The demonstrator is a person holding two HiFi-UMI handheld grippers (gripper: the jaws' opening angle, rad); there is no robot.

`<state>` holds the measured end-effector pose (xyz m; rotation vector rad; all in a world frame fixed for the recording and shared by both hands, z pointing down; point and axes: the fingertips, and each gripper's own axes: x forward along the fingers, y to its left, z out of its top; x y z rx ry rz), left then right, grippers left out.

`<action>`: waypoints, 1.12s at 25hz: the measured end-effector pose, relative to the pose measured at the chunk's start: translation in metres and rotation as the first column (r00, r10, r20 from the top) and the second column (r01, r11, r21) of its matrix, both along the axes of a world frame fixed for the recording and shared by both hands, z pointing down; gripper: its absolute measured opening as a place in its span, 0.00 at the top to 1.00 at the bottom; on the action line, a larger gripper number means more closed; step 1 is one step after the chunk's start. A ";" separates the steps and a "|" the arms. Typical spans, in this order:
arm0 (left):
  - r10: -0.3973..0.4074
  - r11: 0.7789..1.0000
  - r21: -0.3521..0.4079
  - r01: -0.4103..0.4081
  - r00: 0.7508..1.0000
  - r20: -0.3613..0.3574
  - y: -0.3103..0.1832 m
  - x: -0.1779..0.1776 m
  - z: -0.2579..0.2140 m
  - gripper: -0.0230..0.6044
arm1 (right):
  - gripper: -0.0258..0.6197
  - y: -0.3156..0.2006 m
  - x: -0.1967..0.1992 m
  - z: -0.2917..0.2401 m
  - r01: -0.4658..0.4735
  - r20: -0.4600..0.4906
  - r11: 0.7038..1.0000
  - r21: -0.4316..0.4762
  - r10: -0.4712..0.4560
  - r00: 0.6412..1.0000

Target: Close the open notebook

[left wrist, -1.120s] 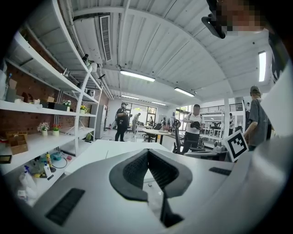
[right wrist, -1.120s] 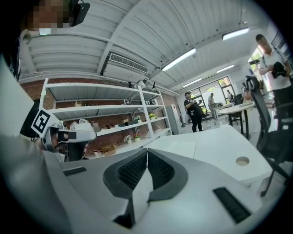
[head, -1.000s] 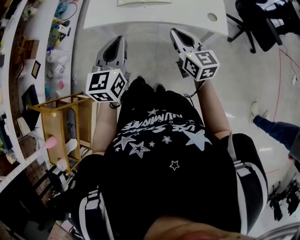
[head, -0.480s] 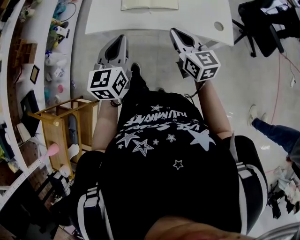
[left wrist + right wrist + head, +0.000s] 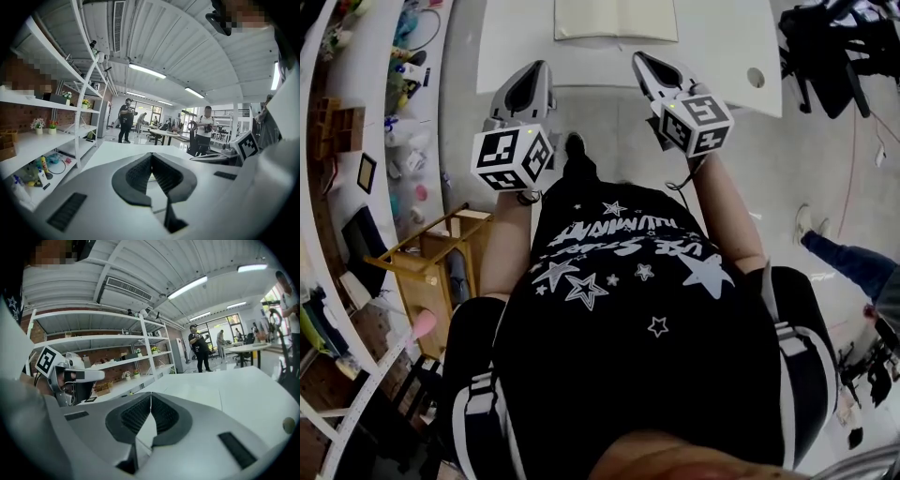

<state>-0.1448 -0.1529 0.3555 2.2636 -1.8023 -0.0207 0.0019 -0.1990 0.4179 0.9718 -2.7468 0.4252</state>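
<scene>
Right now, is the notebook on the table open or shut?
Open. The notebook lies spread flat on the white table, two pale pages side by side with a fold line down the middle.

Our left gripper (image 5: 151, 156) holds its jaws together, empty, before the white desk (image 5: 119, 151); a shelf rack (image 5: 51, 105) stands to our left.

Bright ceiling strip lights (image 5: 146, 70), strong fisheye bending, dark vignetted corners
</scene>
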 end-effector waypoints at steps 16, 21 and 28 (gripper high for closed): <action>0.074 0.995 -0.071 -0.076 0.997 -0.030 -0.072 -0.089 0.030 0.95 | 0.95 -0.063 -0.118 0.059 -0.006 -0.116 0.991 -0.134 -0.010 0.993; 0.102 0.989 -0.098 -0.106 0.994 -0.046 -0.084 -0.110 0.044 0.95 | 0.86 -0.073 -0.144 0.098 -0.024 -0.193 0.979 -0.204 -0.016 0.981; 0.121 0.986 -0.113 -0.126 0.991 -0.051 -0.096 -0.128 0.055 0.95 | 0.77 -0.081 -0.162 0.138 -0.047 -0.301 0.966 -0.254 -0.033 0.953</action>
